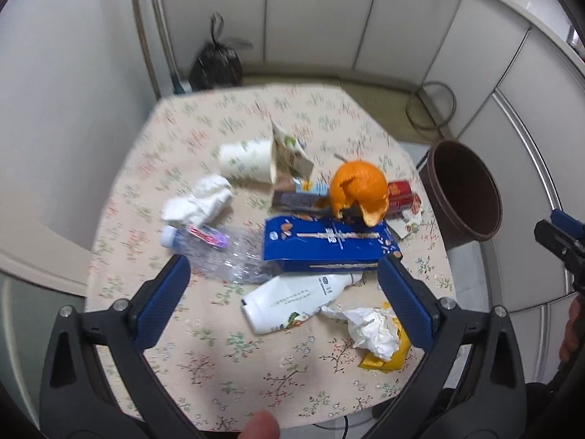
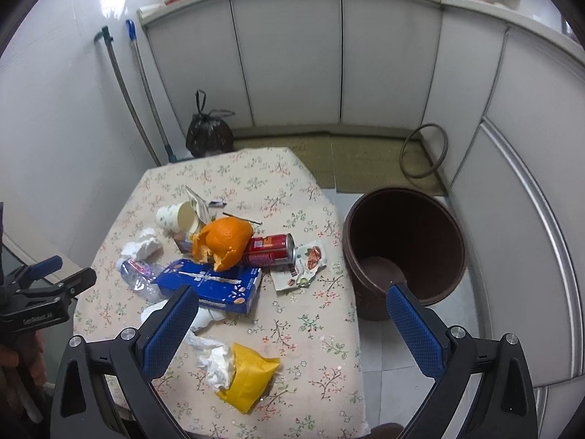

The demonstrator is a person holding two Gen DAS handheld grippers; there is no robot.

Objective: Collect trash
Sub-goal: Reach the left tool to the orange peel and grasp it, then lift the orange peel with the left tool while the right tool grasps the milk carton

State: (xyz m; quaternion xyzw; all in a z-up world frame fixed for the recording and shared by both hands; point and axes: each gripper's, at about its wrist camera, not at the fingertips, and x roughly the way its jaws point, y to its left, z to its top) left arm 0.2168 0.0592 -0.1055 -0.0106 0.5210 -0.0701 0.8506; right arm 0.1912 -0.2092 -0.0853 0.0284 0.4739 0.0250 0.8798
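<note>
Left claw [image 1: 283,265] spread wide, empty, above blue carton [image 1: 329,243]; right claw [image 2: 292,298] likewise, beside bin [image 2: 404,252].

Right gripper [image 2: 292,298] hovering above the near edge of the floral-cloth table [image 2: 321,347], blue-padded fingers [image 2: 172,329] spread wide with nothing between. Below: crumpled tissue [image 2: 219,364] tucked against a yellow wrapper [image 2: 252,376]. Farther in: blue carton [image 2: 210,285], orange peel [image 2: 225,241] resting on it, red can [image 2: 272,250] lying on its side just beside. Brown bin [image 2: 404,248] on the floor beside the table. Left gripper [image 2: 55,274] at the left edge, fingers apart.
</note>
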